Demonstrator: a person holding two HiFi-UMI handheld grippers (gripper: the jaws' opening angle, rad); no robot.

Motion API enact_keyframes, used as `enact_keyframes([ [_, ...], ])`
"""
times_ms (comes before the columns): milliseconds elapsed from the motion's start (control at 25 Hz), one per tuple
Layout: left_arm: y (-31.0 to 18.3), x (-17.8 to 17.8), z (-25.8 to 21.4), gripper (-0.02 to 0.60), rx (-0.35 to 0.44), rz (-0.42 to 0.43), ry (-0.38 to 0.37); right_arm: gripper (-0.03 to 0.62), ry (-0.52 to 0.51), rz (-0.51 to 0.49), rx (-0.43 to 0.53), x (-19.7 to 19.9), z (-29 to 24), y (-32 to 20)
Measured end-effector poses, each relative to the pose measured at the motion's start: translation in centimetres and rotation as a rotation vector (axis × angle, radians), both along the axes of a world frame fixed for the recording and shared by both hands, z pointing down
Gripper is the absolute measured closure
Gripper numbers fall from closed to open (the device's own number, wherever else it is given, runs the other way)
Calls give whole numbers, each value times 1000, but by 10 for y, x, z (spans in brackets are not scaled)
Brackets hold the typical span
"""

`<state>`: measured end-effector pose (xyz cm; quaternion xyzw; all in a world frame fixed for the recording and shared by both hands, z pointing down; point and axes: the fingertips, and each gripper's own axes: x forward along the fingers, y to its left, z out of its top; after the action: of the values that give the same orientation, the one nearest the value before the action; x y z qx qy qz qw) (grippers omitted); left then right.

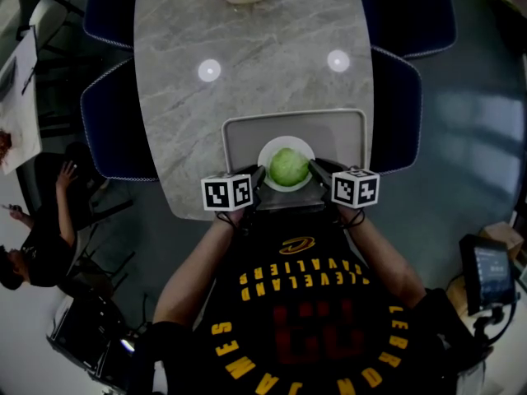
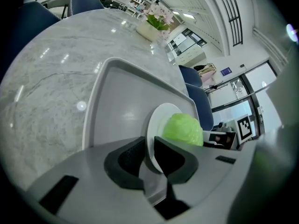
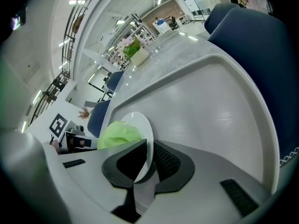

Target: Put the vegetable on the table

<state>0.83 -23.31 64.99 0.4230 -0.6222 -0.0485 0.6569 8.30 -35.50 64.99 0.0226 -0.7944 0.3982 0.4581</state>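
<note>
Round pale-green cabbage sits on small white plate over grey plastic tray on grey marble surface. Left gripper and right gripper jaws each clamp the plate's rim.

tabletop: veined grey marble look, polished
tray: smooth grey plastic, faint sheen
plate: glossy white
cabbage: waxy, wrinkled
</note>
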Motion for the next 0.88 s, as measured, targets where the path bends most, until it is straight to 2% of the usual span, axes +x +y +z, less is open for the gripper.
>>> enact_keyframes([
  [240, 2, 1, 2, 541, 53, -87, 90, 549, -12, -9, -72, -3, 1, 3],
  [360, 1, 0, 2, 541, 49, -84, 94, 553, -7, 9, -106, -4, 1, 2],
  [880, 0, -1, 1, 543, 24, -115, 120, 553, 18, 46, -115, -4, 2, 0],
])
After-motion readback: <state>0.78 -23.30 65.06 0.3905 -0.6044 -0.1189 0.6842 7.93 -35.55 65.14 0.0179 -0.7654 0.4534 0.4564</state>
